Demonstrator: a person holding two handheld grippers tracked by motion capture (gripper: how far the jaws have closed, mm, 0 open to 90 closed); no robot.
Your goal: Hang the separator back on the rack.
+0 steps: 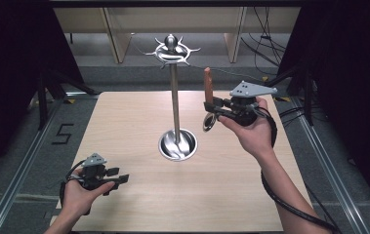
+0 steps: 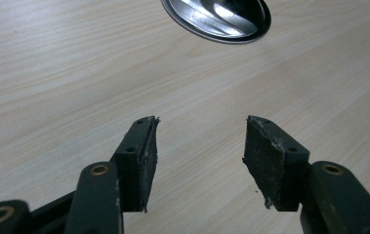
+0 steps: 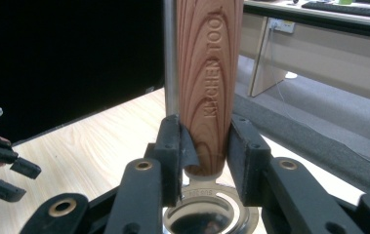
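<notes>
Above the right half of the table (image 1: pixel 124 204), toward its far edge, the right gripper (image 1: pixel 215 108) holds a wooden-handled kitchen utensil (image 1: pixel 207 84) upright, its fingers (image 3: pixel 245 148) clamped on the lower end of the handle just where the wood meets the metal. The handle (stamped "KITCHEN TOOL" along the grain) stands tall above the fingers, while a shiny metal ring-shaped head (image 3: pixel 207 217) hangs below them. Beside it, near the middle of the table, rises a steel hanging stand (image 1: pixel 174 97), a slim pole on a round dish base (image 2: pixel 219 18) with a crown of hooks (image 1: pixel 173 50) at the top. The left gripper (image 1: pixel 115 180) rests low near the table's near-left corner, its fingers (image 2: pixel 141 163) spread apart with nothing between them.

The utensil looks stiff and fairly light, with most of its weight probably in the metal end. The smooth, rounded wood could twist or slide in a loose grip, so a firm hold low on the handle, close to the metal, seems the sound choice. That keeps the upper end free for reaching a hook.
</notes>
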